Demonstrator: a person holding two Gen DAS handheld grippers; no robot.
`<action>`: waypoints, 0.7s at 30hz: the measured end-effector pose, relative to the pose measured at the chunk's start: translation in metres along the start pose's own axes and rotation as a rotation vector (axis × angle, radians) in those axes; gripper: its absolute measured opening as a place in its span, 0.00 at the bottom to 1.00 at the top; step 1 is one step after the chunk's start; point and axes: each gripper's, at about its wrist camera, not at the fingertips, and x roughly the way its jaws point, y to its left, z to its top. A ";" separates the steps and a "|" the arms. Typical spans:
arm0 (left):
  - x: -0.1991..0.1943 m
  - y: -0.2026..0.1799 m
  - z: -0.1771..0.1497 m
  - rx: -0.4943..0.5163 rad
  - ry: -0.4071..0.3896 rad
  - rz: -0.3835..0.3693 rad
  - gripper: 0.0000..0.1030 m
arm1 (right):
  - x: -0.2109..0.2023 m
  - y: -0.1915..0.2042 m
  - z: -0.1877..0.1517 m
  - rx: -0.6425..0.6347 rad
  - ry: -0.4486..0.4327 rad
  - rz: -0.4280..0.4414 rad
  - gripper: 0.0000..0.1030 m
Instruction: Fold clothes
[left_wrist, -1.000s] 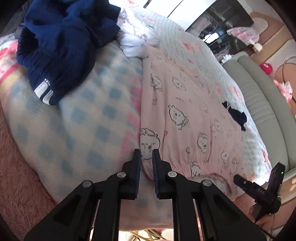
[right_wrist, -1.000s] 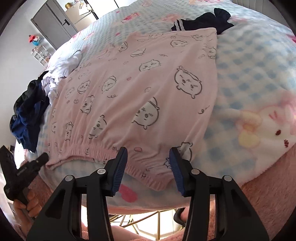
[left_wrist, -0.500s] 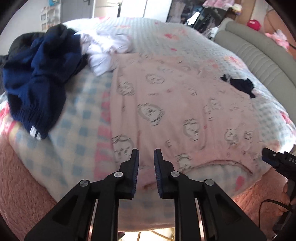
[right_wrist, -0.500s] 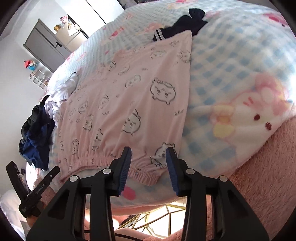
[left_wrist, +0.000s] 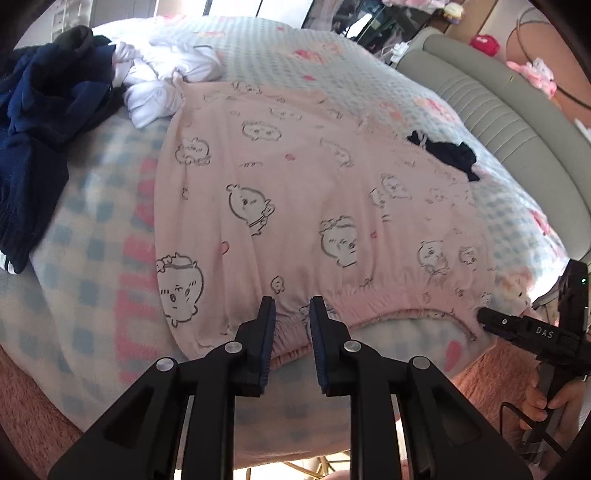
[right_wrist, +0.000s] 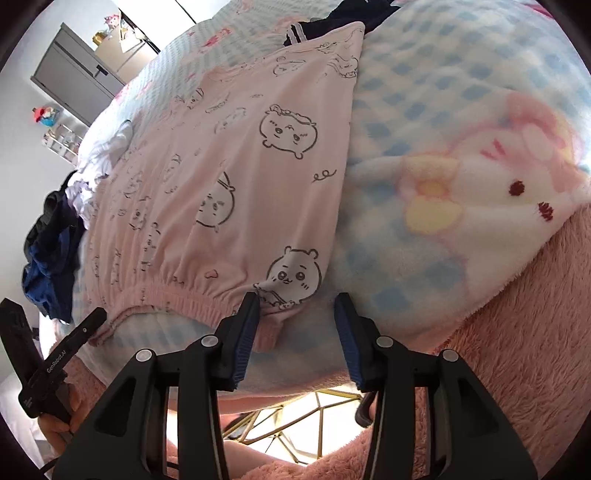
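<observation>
Pink pyjama trousers (left_wrist: 295, 192) printed with cartoon animals lie flat on the bed, with the elastic waistband (left_wrist: 388, 314) at the near edge. My left gripper (left_wrist: 292, 317) hovers over the waistband left of its middle. Its jaws are opening and a strip of waistband shows in the narrow gap, not pinched. My right gripper (right_wrist: 297, 310) is at the waistband's right corner (right_wrist: 273, 310). Its jaws are opening wide, with the corner just inside the left finger (right_wrist: 247, 321). Each gripper shows in the other's view, the right gripper (left_wrist: 487, 319) and the left gripper (right_wrist: 92, 323).
A navy garment (left_wrist: 37, 129) and a crumpled white one (left_wrist: 166, 85) lie at the trousers' far left. A small dark garment (left_wrist: 450, 151) sits at the right. The blue-check blanket (right_wrist: 424, 92) covers the bed, with pink fleece (right_wrist: 517, 350) below and a grey-green padded headboard (left_wrist: 517, 129) to the right.
My left gripper slid from the waistband's left corner toward its middle and its jaws parted slightly. My right gripper shifted right along the waistband; its jaws narrowed, then widened again.
</observation>
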 end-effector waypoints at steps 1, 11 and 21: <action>-0.003 -0.002 0.002 0.003 -0.019 -0.031 0.20 | 0.000 0.002 0.000 -0.008 0.004 0.043 0.48; 0.008 -0.004 0.003 0.047 0.033 0.087 0.22 | 0.004 -0.001 -0.011 -0.040 0.059 -0.023 0.39; -0.004 0.036 -0.007 -0.102 0.062 0.103 0.22 | 0.007 -0.004 -0.009 -0.007 0.060 0.060 0.41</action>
